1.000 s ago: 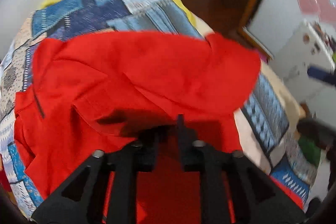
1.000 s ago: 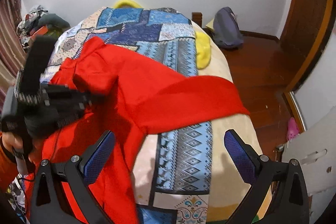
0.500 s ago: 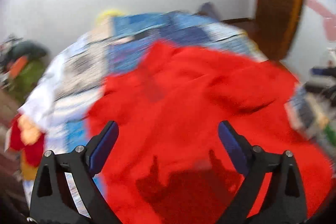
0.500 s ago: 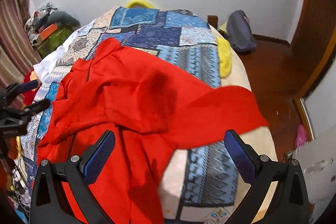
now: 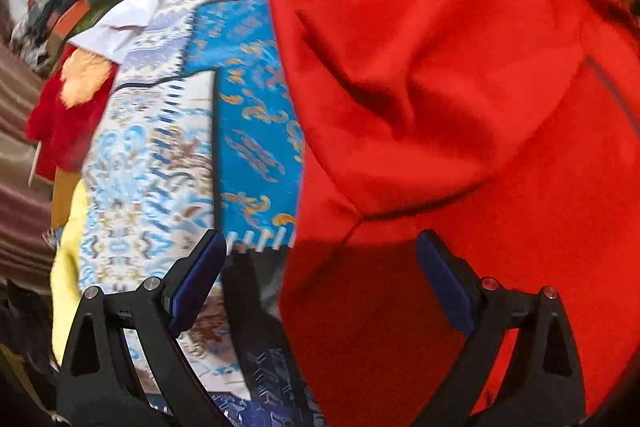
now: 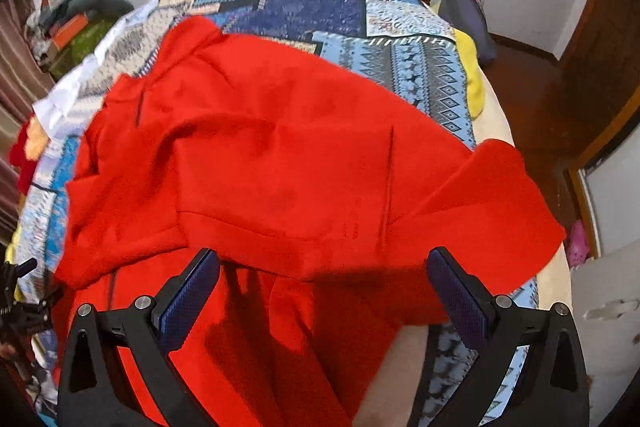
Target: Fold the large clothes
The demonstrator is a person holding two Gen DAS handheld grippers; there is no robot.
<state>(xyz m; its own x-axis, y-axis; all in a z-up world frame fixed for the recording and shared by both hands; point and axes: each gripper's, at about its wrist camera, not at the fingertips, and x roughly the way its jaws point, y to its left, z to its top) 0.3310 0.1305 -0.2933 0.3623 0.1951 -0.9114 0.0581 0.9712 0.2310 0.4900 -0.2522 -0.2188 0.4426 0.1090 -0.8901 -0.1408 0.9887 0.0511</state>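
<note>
The left claw (image 5: 320, 287) has let go of the red top (image 6: 280, 167) and now hangs wide open over its edge at 9 o'clock. The right claw (image 6: 320, 291) is wide open too, holding nothing. The top lies on the quilt (image 6: 400, 67), one side folded in. No words can be read.

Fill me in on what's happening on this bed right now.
A person with a handheld gripper in each hand is folding a large red garment spread over a patchwork bedspread. Part of the garment is already folded over itself. The left gripper has just opened and holds nothing; it hangs over the garment's edge, where red cloth meets the bedspread. The right gripper is open too, above the near fold, gripping nothing.
</note>
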